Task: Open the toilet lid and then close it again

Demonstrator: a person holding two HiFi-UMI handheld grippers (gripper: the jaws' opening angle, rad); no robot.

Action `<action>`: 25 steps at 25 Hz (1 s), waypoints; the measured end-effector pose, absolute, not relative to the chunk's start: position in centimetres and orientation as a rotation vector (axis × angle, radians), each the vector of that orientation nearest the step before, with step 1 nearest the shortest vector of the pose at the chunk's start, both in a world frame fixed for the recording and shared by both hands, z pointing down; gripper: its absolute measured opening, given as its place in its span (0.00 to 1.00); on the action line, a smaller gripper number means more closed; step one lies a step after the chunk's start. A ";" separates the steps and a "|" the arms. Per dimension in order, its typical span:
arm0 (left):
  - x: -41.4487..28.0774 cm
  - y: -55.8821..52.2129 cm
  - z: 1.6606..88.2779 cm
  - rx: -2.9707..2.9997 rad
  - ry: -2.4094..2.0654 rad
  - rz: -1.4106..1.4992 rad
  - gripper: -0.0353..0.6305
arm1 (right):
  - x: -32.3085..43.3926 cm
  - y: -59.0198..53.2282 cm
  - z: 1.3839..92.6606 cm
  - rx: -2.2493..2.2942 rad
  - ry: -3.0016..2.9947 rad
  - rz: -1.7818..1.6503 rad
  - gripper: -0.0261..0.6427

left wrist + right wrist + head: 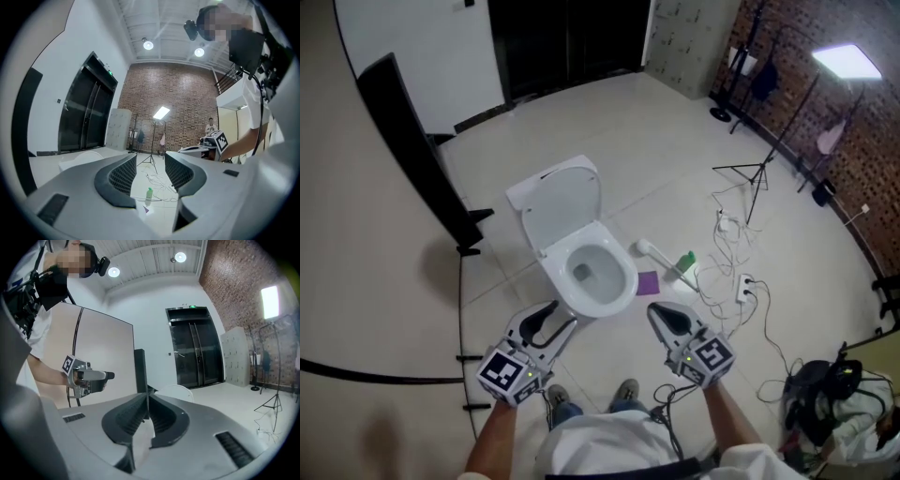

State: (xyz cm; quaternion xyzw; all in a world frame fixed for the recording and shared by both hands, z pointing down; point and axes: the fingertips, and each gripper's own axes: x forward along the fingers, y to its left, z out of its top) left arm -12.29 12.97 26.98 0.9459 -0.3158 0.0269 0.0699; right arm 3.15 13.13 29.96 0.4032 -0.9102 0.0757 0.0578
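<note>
Your white oval plastic toilet lid (558, 195) stands raised behind the glossy white bowl (614, 292). Your left tongs (554, 314) are released and your right tongs (658, 311) clenched, both empty.

one toilet (617, 291) with one lid (564, 202). two hand-held grippers: left hand-held gripper (549, 321), right hand-held gripper (666, 317). one green bottle (685, 262), one purple square (648, 282), one power strip (743, 288), one lamp panel (847, 62).

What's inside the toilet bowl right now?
The lid is up, so the toilet bowl is open to view: white walls and a dark drain at the bottom, nothing loose inside. The inner wall under its near edge is hidden.
</note>
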 end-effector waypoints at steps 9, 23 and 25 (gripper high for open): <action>-11.5 12.7 26.1 2.904 -0.959 0.056 0.33 | 2.7 13.1 29.2 1.200 -2.759 0.191 0.06; -11.7 11.6 25.6 2.884 -1.007 -0.010 0.30 | 2.5 12.4 29.4 1.178 -2.736 0.218 0.06; -11.5 11.4 25.5 2.882 -1.005 -0.004 0.30 | 2.7 12.1 29.5 1.175 -2.733 0.223 0.06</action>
